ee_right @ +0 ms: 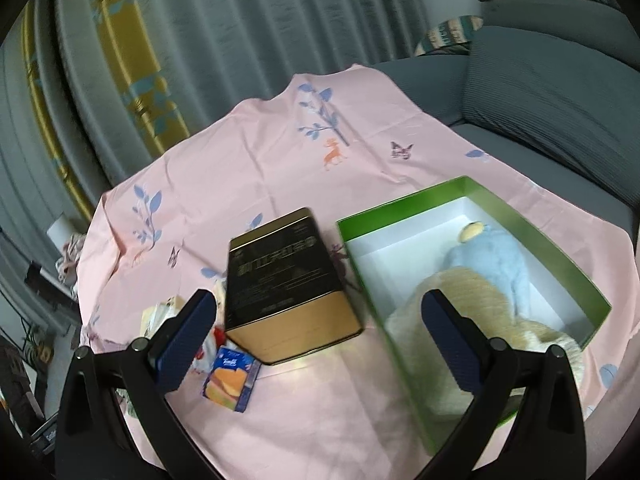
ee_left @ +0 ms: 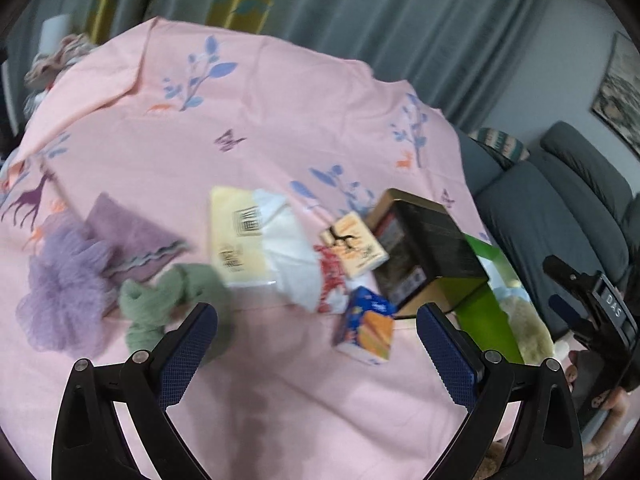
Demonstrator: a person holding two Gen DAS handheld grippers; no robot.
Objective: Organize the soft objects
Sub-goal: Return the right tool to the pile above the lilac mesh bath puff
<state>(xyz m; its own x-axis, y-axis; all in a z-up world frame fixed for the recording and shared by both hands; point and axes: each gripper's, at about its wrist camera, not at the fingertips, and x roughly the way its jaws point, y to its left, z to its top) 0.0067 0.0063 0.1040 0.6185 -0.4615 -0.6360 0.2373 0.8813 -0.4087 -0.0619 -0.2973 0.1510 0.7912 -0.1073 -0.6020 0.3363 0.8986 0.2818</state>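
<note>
A: Pink printed cloth (ee_left: 280, 100) over the table, grey curtains (ee_left: 360, 8) behind, grey sofa (ee_right: 560, 92) alongside.

B: Both grippers spread wide, holding nothing: left gripper (ee_left: 316, 322) above a green cloth (ee_left: 160, 300), right gripper (ee_right: 320, 312) near the green box (ee_right: 400, 204).

A: Plush toys (ee_right: 488, 276) inside it; a dark tin (ee_right: 284, 276) just beside.

Both wrist cameras look down, close over the pink cloth (ee_left: 280, 380); left faces the clutter, right the green box (ee_right: 540, 240). Both share the tin (ee_left: 432, 248).
</note>
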